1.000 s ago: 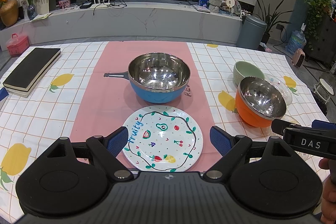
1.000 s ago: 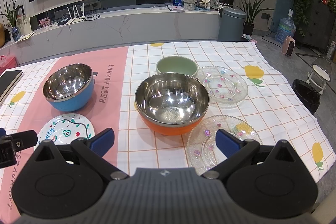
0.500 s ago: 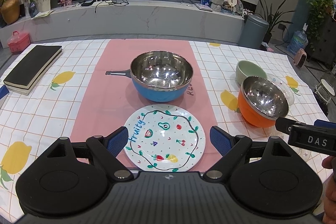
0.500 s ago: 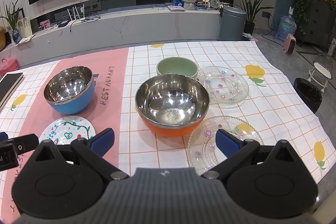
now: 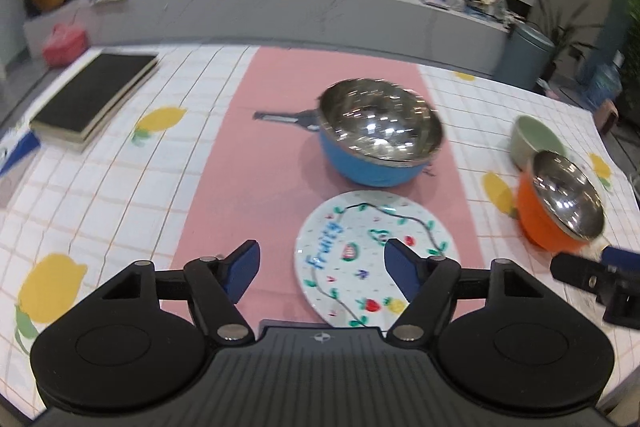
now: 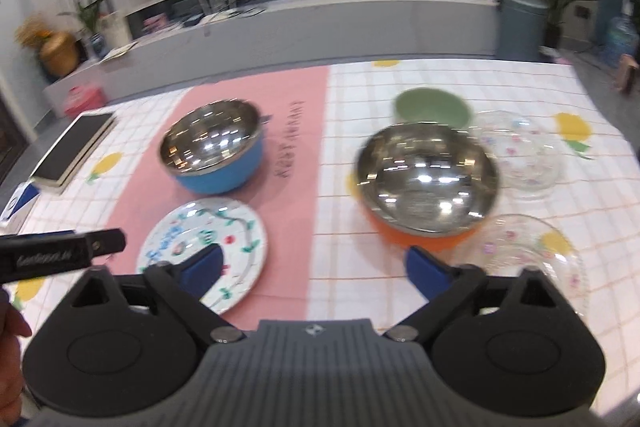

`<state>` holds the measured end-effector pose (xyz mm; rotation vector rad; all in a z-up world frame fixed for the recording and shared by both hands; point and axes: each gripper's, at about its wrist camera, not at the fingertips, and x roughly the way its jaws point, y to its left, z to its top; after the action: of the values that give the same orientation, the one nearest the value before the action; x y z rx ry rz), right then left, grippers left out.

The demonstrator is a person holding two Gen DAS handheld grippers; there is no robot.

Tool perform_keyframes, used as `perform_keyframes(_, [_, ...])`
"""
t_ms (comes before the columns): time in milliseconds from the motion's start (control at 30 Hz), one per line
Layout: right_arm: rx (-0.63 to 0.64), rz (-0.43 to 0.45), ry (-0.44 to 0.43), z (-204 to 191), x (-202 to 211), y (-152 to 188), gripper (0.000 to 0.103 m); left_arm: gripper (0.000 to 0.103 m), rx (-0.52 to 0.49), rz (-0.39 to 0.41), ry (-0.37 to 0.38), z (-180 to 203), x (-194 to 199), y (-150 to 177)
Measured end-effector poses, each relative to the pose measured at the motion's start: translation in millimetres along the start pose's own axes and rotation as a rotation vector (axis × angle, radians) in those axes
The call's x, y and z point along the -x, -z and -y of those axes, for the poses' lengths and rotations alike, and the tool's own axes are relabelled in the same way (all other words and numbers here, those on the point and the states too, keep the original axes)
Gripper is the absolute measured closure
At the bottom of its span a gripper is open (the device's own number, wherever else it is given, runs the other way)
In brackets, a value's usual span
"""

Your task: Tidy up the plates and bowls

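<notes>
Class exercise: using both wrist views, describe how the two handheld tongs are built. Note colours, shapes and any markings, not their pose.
Both the left tongs and right tongs match: matte black bodies, ribbed grey centre plate with a small emblem, two round black discs, angular black link arms with silver pivot pins, and blue pads on the fingers. No cables show. From outside, the left tongs carry blurred pale lettering.

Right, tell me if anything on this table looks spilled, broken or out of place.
Nothing stands out. The blue bowl, orange bowl and green bowl sit upright and look empty. The fruit-pattern plate and both clear glass plates lie flat. Nothing looks spilled, though blur hides fine cracks.
</notes>
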<state>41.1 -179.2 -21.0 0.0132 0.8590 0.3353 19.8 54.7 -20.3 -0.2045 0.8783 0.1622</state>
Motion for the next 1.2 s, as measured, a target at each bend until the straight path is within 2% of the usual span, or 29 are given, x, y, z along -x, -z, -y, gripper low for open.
perform_keyframes(133, [0.018, -0.050, -0.059, -10.5, -19.6, -4.0, 0.027, 0.022, 0.065, -0.022, -0.012, -12.7, -13.2, -4.7])
perform_keyframes(200, [0.013, -0.084, -0.090, -12.8, -33.6, -6.0, 0.043, 0.029, 0.090, -0.031, 0.007, -17.3, -19.0, -5.9])
perform_keyframes(267, [0.004, -0.111, -0.092, -12.5, -47.8, -8.0, 0.047, 0.039, 0.121, -0.050, 0.029, -21.2, -26.5, -6.4])
perform_keyframes(367, [-0.008, -0.148, -0.104, -10.3, -67.8, -10.0, 0.064, 0.050, 0.162, -0.078, 0.043, -25.7, -38.2, -4.1])
perform_keyframes(467, [-0.025, -0.171, -0.129, -7.3, -79.9, -10.0, 0.072, 0.056, 0.167, -0.094, 0.033, -26.8, -46.8, -2.6])
perform_keyframes(667, [-0.024, -0.193, -0.133, -10.7, -101.3, -13.4, 0.075, 0.060, 0.179, -0.108, 0.036, -27.7, -54.6, -2.1])
perform_keyframes(800, [-0.035, -0.159, -0.138, -8.9, -97.3, -22.6, 0.075, 0.060, 0.168, -0.076, 0.012, -26.3, -50.8, -7.0])
perform_keyframes(1000, [-0.082, -0.103, -0.156, -2.2, -89.2, -40.5, 0.073, 0.060, 0.099, -0.035, 0.040, -10.3, -44.9, -40.1])
perform_keyframes(1200, [-0.159, -0.045, -0.182, -4.6, -96.3, -75.2, 0.072, 0.060, 0.098, -0.030, 0.062, -3.6, -61.1, -69.3])
